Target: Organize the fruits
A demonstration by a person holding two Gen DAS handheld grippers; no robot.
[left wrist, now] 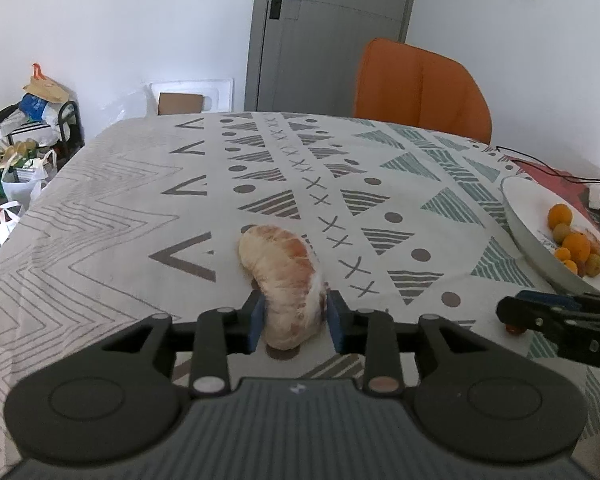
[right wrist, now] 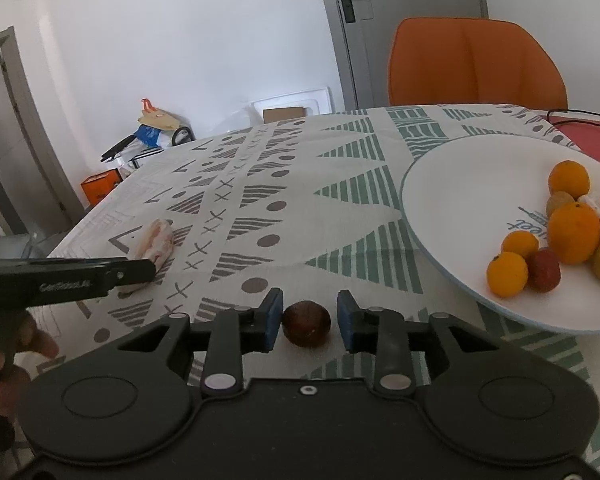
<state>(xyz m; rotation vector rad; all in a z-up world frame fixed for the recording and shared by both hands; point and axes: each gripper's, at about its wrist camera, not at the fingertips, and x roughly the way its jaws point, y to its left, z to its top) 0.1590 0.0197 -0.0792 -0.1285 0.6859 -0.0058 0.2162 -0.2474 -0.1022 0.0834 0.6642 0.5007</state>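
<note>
A peeled pink citrus segment [left wrist: 284, 276] lies on the patterned tablecloth, and my left gripper [left wrist: 296, 305] is shut on its near end, both blue pads against it. The right wrist view shows that gripper [right wrist: 148, 270] from the side, with the segment [right wrist: 158, 240] beyond it. A small dark brown round fruit [right wrist: 306, 324] rests on the cloth between the pads of my right gripper [right wrist: 310, 305], which is open with a narrow gap on each side. To the right, a white plate [right wrist: 424, 184] holds several oranges [right wrist: 572, 232] and small fruits. The right gripper [left wrist: 508, 312] also shows in the left wrist view.
An orange chair [right wrist: 476, 60] stands behind the table's far edge, by a grey door [left wrist: 332, 28]. A black cable [left wrist: 548, 166] and a red mat lie at the far right. Bags and boxes [left wrist: 24, 152] crowd the floor to the left. A hand [right wrist: 4, 364] holds the left gripper.
</note>
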